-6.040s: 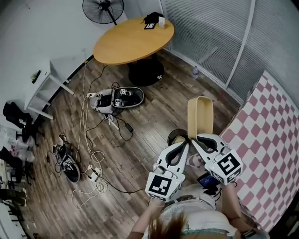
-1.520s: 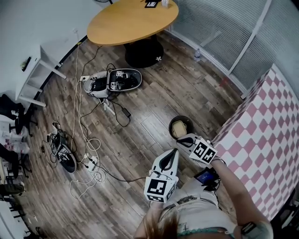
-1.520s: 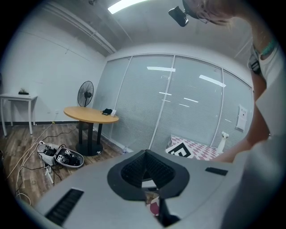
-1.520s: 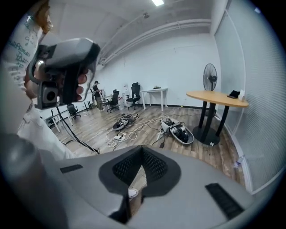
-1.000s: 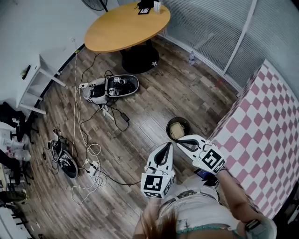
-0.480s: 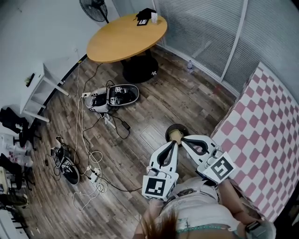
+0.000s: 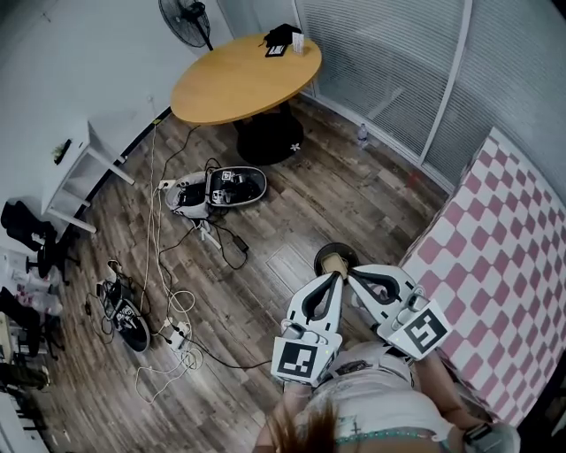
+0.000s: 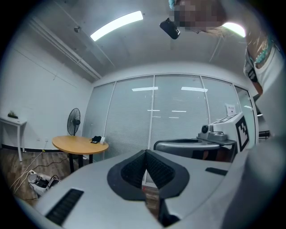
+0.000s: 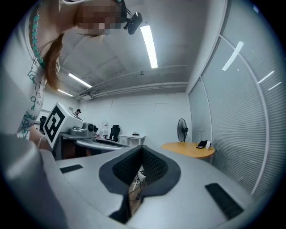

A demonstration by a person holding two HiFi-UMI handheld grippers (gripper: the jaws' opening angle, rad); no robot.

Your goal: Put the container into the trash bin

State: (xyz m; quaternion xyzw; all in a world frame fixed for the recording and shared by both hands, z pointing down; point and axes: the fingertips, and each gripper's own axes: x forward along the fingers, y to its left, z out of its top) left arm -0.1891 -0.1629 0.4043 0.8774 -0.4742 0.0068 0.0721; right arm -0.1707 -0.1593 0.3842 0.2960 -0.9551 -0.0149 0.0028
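The trash bin (image 7: 337, 257) is a small, round, dark bin that stands on the wood-plank floor (image 7: 292, 199), just beside the edge of a pink-and-white checkered surface (image 7: 495, 257). The container (image 7: 332, 264) lies inside it. It shows as a pale tan, smooth-sided piece that fills much of the bin's opening, with the dark rim visible around it. Its lower part is hidden behind the gripper tips, so I cannot tell its full shape.

The left gripper (image 7: 335, 277) and the right gripper (image 7: 352, 275) are held side by side, close in front of the person's body. In the head view their tips overlap the near rim of the bin. Each gripper's own view shows its ribbed black pads pressed together at the tip, with nothing between them, so both are closed and empty. Both point level across the room rather than down at the bin.

Farther off, a round wooden table (image 7: 247, 76) on a dark pedestal stands near the blind-covered glass wall (image 7: 389, 62), with a black item (image 7: 283, 37) and a small white box (image 7: 300, 42) on its far edge. A standing fan (image 7: 186, 16) is behind it. An open case (image 7: 221, 187) lies on the floor among trailing cables (image 7: 164, 265), and a white side table (image 7: 75, 164) stands against the left wall.
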